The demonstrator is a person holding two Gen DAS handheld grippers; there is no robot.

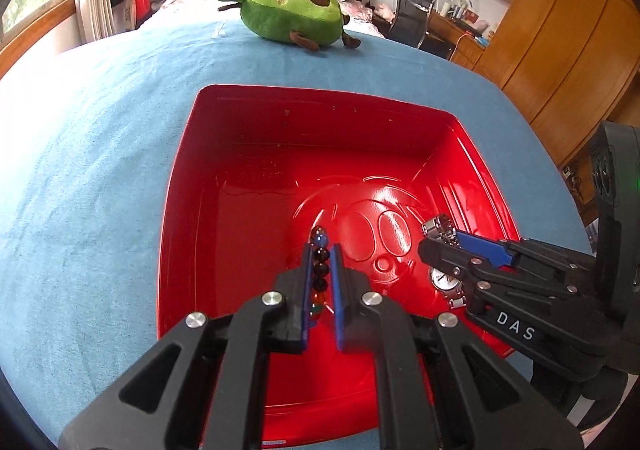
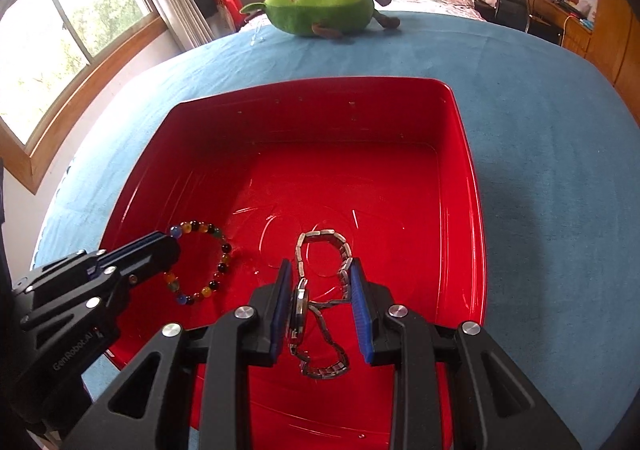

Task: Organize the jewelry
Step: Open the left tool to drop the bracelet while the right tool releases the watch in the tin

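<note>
Hand-held gripper, left (image 1: 322, 282): closing its blue pads on a beaded bracelet (image 2: 200, 262) of mixed dark, amber, green and blue beads, which is hanging as a loop inside a red bin (image 2: 468, 154), low over its floor; whether the beads are touching the floor cannot be told. Hand-held gripper, right (image 2: 320, 314): clamping a metal watch (image 2: 300, 310) by its case, pinched on edge against the left pad, the link band (image 2: 340, 246) arching up ahead of the jaws and looping down below them, also within the bin. Red bin: sitting on a blue bed cover (image 1: 100, 130), otherwise showing only its embossed glossy floor. Green avocado plush (image 1: 292, 16): lying well beyond the bin, taking no part. Progress, as a judgement: both pieces are already being carried into the bin, so gathering is looking nearly done; releasing each piece onto the floor, apart from one another so bracelet and band are not tangling, is remaining. No further loose jewelry is showing on the cover.
</note>
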